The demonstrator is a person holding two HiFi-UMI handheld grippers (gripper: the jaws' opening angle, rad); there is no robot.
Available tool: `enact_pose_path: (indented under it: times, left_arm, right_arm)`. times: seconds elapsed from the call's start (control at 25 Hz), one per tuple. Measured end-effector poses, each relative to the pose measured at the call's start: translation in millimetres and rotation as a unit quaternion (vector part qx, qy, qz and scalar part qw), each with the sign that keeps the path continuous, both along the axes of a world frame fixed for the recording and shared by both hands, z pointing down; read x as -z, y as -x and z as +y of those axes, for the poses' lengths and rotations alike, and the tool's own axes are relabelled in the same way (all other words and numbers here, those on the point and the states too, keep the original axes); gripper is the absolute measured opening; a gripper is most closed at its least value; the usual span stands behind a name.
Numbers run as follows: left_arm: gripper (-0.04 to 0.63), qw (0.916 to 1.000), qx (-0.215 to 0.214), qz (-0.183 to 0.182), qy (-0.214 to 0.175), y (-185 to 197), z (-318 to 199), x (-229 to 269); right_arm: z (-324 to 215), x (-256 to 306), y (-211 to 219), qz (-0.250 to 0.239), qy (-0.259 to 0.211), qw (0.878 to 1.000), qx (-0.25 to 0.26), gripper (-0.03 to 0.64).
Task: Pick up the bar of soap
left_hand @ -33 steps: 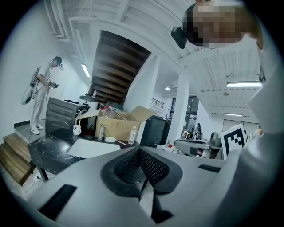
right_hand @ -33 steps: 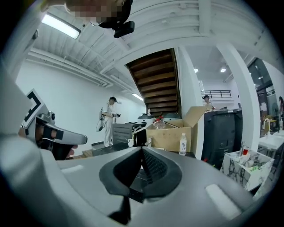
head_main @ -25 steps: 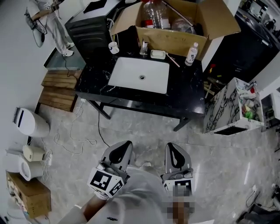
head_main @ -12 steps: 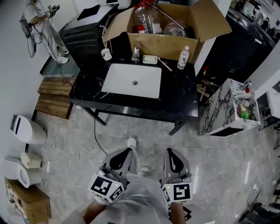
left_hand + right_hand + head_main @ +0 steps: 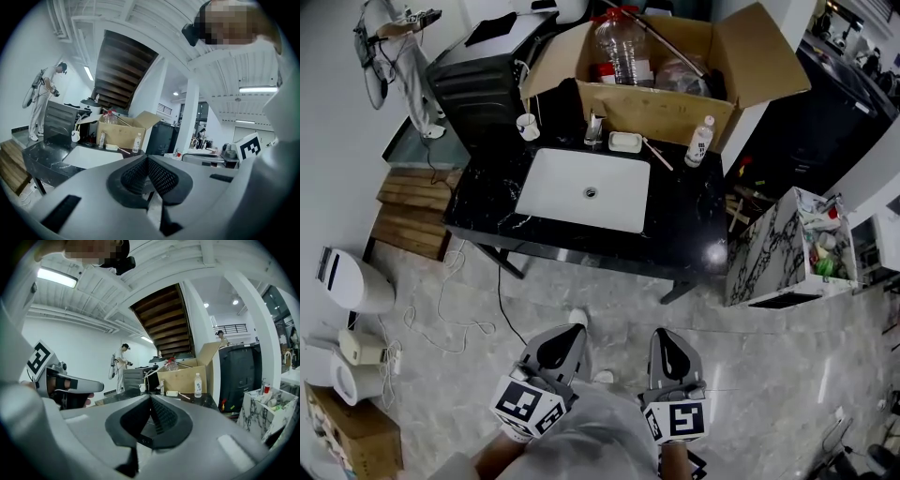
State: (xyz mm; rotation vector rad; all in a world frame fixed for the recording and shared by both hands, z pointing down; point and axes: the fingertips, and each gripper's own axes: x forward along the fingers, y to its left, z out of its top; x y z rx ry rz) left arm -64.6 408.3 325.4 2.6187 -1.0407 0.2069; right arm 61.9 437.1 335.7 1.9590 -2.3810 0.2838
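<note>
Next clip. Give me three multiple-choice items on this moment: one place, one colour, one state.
1. Where is the soap dish relative to the sink? A inside the basin; B on the counter behind it, beside the faucet; C on a chair.
2. The sink basin's colour? A white; B black; C brown.
3. The right hand-held gripper is: A shut, empty; B wide open; C shut on a sponge.
Key: 1B, it lies at the back rim; 2A, pale against the black counter; 3A, its jaws meet with nothing between.
</note>
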Motion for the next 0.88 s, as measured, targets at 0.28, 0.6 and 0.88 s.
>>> enact_pose_path:
  times: [0.28, 0.6, 0.88]
  left_arm:
    - [0.006, 1.0, 0.0, 0.008, 0.001, -0.8, -60.9, 5.3]
    - [0.006, 0.9998, -0.005, 0.019, 0.01, 12.0, -140.3, 10.4]
    - [0.006, 0.9994, -0.011, 0.03, 0.008, 31.2, -207.6, 17.5]
  right_arm:
    - [-59.3, 4.3, -1.9, 0.011, 0.002, 1.0, 0.002, 0.005]
    - [-137.7, 8.2, 2.5, 0.019, 0.019, 1.0, -0.016, 0.005]
    - [-212.5, 16.8, 24.1, 0.027, 0.014, 0.999, -0.017, 0.005]
